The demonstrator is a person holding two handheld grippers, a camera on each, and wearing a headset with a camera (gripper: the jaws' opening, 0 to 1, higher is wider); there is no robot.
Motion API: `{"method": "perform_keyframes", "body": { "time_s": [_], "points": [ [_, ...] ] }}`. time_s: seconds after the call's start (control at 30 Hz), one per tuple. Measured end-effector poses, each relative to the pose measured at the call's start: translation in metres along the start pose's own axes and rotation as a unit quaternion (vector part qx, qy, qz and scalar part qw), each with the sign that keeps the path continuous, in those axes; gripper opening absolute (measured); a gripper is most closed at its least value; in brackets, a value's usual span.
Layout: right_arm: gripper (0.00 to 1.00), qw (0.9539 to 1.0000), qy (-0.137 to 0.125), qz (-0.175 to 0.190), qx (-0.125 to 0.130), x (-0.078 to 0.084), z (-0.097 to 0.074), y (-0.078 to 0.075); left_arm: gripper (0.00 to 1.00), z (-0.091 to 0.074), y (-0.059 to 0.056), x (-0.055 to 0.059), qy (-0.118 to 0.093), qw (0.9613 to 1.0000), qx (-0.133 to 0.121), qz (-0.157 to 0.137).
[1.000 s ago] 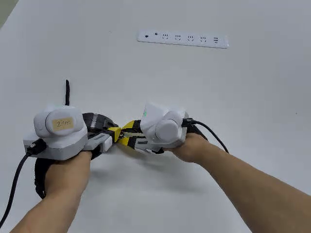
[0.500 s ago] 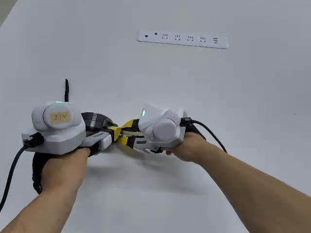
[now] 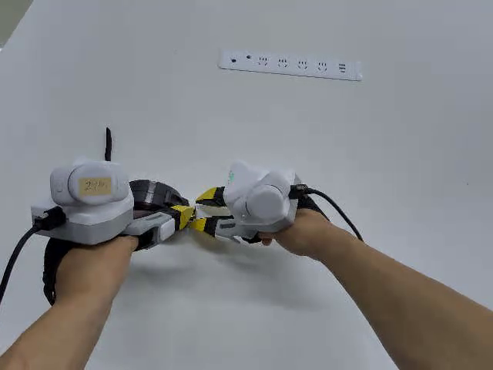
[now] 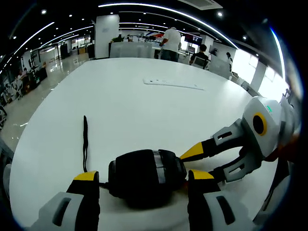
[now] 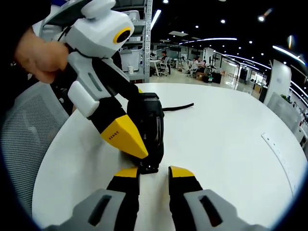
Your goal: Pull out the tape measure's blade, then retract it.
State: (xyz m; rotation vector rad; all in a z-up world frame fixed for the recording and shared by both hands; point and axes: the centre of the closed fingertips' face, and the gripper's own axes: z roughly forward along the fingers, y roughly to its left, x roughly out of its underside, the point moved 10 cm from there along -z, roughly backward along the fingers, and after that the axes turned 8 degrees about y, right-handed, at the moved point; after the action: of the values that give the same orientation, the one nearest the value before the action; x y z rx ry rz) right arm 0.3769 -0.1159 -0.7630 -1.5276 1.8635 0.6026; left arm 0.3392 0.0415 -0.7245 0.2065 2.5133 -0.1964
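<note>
Our left claw [image 4: 143, 179] clamps the tape [image 4: 139, 166]; our right claw [image 5: 154, 172], part open and empty, points straight at its blade end.

This is a big open-plan office. The wide white bench [image 3: 400, 139] is a long meeting-style table with a white power strip [image 3: 290, 63] lying toward its far end. Above the bench, a dark ceiling carries long curved light strips [image 4: 159, 7] and small recessed spotlights. Beyond the bench's far end people [image 4: 169, 43] stand near a white column [image 4: 106, 29], and bright windows [image 4: 260, 72] run along one side. A glossy floor [image 4: 33, 101] beside the bench mirrors the lights. A grey mesh office chair [image 5: 24, 139] sits at the bench's edge, with a metal rack [image 5: 147, 29] and rows of desks [image 5: 192, 65] behind it.
</note>
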Motion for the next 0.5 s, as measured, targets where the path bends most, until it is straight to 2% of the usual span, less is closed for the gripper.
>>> {"method": "perform_keyframes", "body": {
  "time_s": [0.23,0.37,0.5],
  "points": [
    [0.28,1.0,0.0,0.006,0.003,0.002,-0.011,-0.002,0.75,-0.002,0.0,-0.001,0.0,0.9994,0.002,0.033],
    [0.34,0.9999,0.003,0.013,0.006,0.006,-0.019,-0.003,0.79,-0.002,0.0,-0.001,0.003,0.999,0.017,0.042],
    [0.4,0.9998,0.003,0.014,0.012,0.009,-0.027,-0.003,0.83,-0.003,0.0,-0.001,-0.003,0.9975,0.037,0.06]
  ]
}}
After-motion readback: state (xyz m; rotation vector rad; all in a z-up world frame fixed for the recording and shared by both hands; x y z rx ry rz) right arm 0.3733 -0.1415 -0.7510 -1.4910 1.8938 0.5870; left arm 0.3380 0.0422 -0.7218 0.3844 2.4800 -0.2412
